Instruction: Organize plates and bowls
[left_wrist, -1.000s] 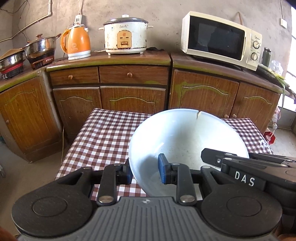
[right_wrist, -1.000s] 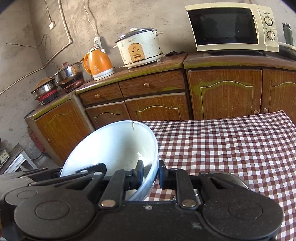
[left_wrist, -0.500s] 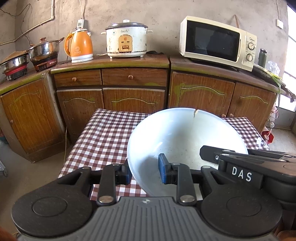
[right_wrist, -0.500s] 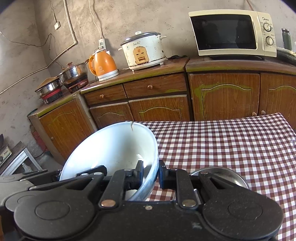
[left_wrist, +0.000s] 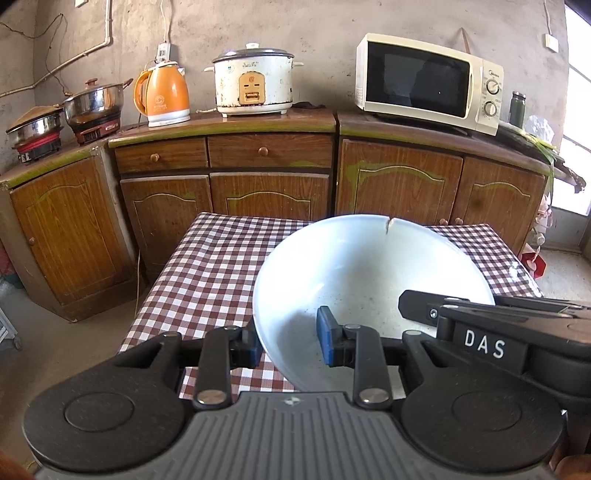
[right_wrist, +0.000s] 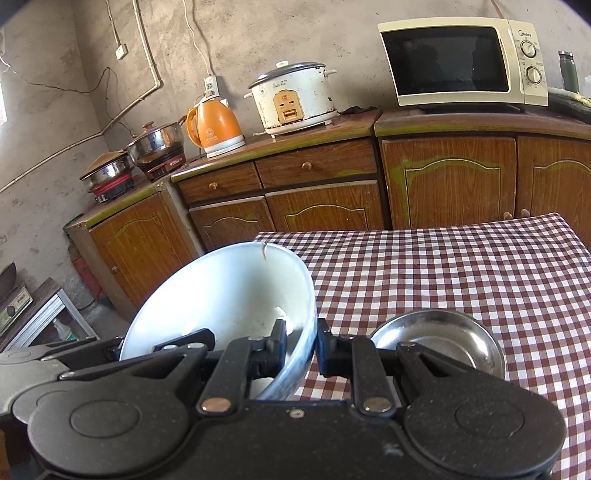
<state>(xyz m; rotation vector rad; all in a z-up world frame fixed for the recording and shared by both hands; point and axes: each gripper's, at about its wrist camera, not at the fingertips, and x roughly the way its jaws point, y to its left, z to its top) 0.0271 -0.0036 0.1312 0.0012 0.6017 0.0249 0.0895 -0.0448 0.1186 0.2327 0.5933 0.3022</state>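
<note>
A large white bowl (left_wrist: 369, 266) with a crack in its far rim hangs tilted over the checked table (left_wrist: 214, 266), held from both sides. My left gripper (left_wrist: 288, 341) is shut on the bowl's left wall, one blue pad inside and one outside. My right gripper (right_wrist: 301, 347) is shut on the right rim of the white bowl (right_wrist: 221, 295). In the left wrist view the right gripper's black body labelled DAS reaches in from the right. A small steel bowl (right_wrist: 443, 343) sits empty on the checked table (right_wrist: 461, 266) just right of my right gripper.
Brown wooden cabinets (left_wrist: 266, 192) run along the far wall behind the table. On the counter stand an orange kettle (left_wrist: 162, 96), a white rice cooker (left_wrist: 255, 85), a microwave (left_wrist: 424, 81) and steel pots (left_wrist: 92, 103). Bare floor lies left of the table.
Both grippers have drawn back from the cabinets with the white bowl still in them. The steel bowl has come further into the right wrist view.
</note>
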